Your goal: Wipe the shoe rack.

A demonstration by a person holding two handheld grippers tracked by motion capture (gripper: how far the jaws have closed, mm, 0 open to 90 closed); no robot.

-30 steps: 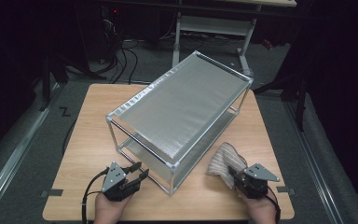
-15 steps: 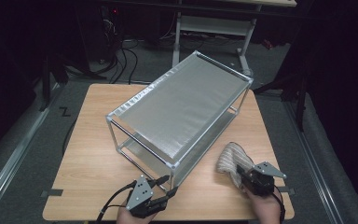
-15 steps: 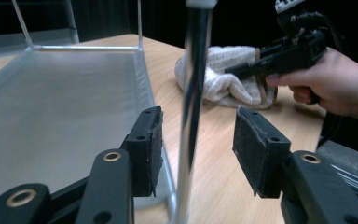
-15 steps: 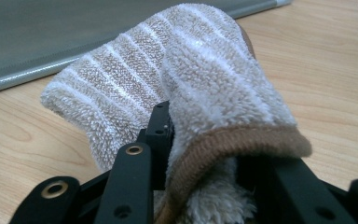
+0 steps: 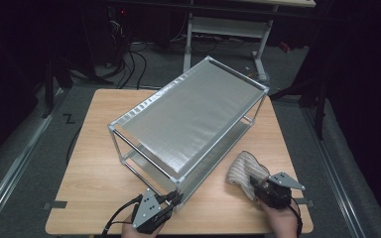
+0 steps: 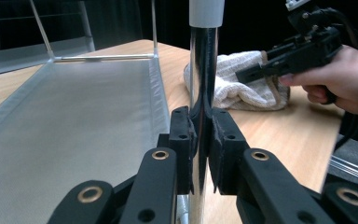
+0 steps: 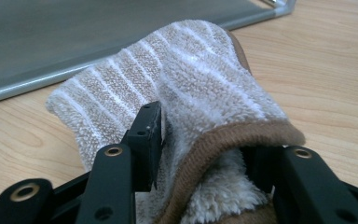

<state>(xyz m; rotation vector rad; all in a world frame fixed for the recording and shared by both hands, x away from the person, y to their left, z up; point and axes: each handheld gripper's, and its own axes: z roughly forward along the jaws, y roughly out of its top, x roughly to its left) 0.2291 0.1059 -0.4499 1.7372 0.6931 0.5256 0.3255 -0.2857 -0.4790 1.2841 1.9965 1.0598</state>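
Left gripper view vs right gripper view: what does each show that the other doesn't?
Left gripper view: the left gripper shut on the rack's upright corner post, plus the right gripper and hand by the cloth.

Right gripper view: the right gripper with the cloth's brown-edged fold between its jaws, which have just been opening.

Shared: the striped cloth, the wooden table and the rack's grey lower shelf.

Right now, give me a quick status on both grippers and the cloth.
Left gripper shut on the rack's near corner post. Right gripper around the striped cloth, jaws just opening. Nothing in the way.
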